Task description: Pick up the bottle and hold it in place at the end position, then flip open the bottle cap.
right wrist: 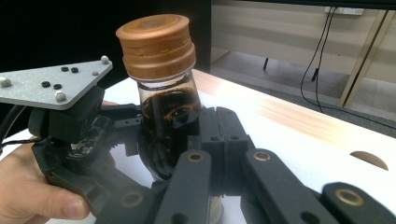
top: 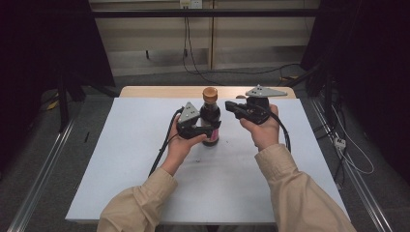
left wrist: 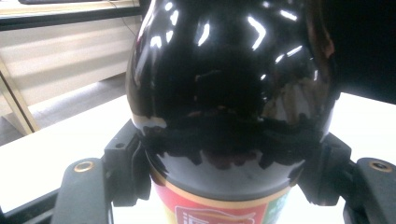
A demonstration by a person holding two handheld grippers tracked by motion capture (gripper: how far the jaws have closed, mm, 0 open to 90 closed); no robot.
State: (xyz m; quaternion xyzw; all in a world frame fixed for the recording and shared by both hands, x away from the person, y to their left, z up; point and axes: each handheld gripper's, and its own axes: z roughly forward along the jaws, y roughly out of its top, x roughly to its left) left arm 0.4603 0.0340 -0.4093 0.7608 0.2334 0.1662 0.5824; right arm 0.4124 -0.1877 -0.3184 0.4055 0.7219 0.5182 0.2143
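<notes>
**A Dark Bottle Held Tight**

The bottle (top: 210, 116) stands upright near the middle of the high view, a bit toward the top, on the white table (top: 145, 159). It is dark, shiny glass, so it is likely heavy, slippery and easy to break. The left gripper (top: 207, 131) has its jaws squeezed on the bottle's round body, just above the red label (left wrist: 219, 207). That is a good place to hold it.

The right gripper (top: 231, 106) is just right of the bottle, near the brown cap (right wrist: 156, 39). Its jaws look closed with nothing in them.

There is lots of bare table in front. The table's far edge is close behind the bottle.
</notes>
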